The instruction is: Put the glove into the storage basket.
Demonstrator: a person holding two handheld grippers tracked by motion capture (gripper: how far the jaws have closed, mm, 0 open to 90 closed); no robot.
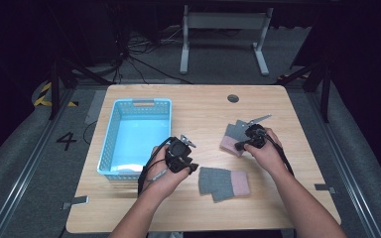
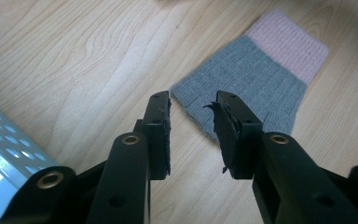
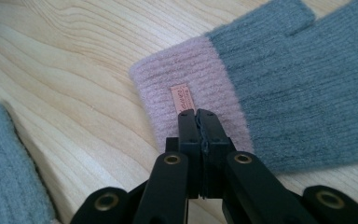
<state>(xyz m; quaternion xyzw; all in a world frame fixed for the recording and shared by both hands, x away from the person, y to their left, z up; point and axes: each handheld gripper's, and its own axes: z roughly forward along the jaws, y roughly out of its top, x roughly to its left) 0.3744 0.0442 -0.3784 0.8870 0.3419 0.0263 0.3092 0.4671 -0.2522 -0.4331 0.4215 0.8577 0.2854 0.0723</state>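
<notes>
Pink cuff label (image 3: 182, 97) unreadable; right tongs (image 3: 198, 114) closed empty over it, left tongs (image 2: 192, 100) parted, empty.

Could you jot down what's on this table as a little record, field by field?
surface: wooden table
container: light blue basket, nothing visible inside
near glove: grey with pink cuff, flat on the table
far glove: same colours, small tag on its pink cuff
left gripper: jaws open, at the near glove's grey edge
right gripper: jaws shut, over the far glove's cuff; grip unclear
</notes>
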